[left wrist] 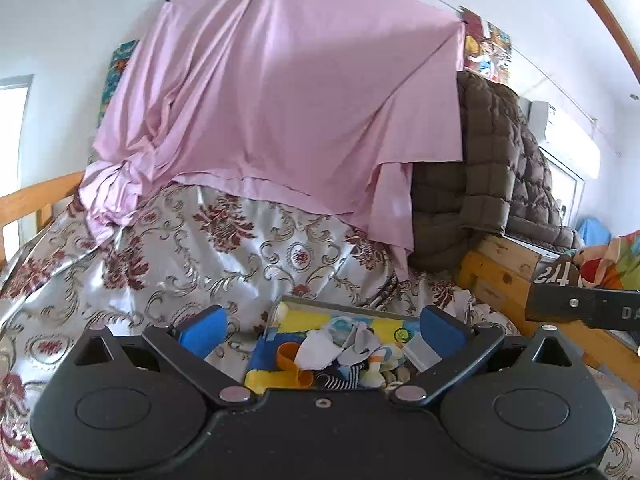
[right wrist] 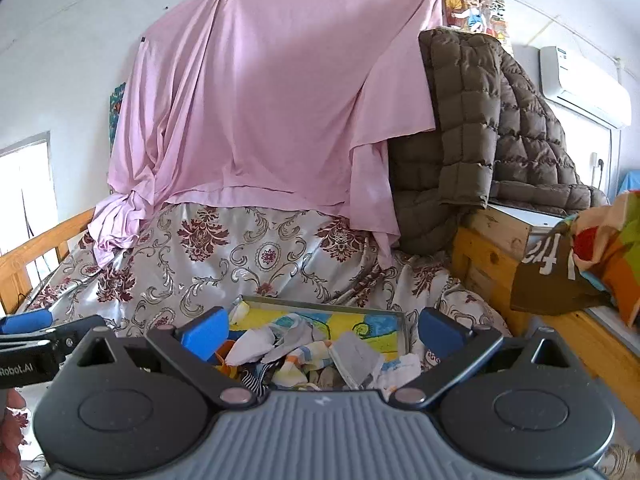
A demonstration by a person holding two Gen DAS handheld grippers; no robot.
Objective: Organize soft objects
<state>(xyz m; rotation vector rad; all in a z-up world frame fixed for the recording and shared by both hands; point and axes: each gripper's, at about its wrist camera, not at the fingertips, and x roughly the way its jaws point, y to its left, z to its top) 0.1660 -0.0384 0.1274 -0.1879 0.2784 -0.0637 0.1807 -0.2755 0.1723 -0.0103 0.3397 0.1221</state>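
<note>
Left wrist view: the left hand-held gripper [left wrist: 322, 330] was spread wide and empty above a shallow tray [left wrist: 340, 307] on the bed [left wrist: 168, 264]. In the tray lay a heap of small socks [left wrist: 352, 354], probably light, limp and easy to pinch at a raised fold. The satin floral bedspread looked slippery.

Right wrist view: the right hand-held gripper [right wrist: 322, 330] was equally wide and empty over the same heap. A pink sheet [right wrist: 260, 100] draped the wall, beside a brown quilted jacket [right wrist: 480, 120].

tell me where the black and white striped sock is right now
The striped sock lies at the near edge of the pile in the tray on the floral bedspread, beside the orange piece; in the right wrist view it sits bottom left of the pile.
</note>
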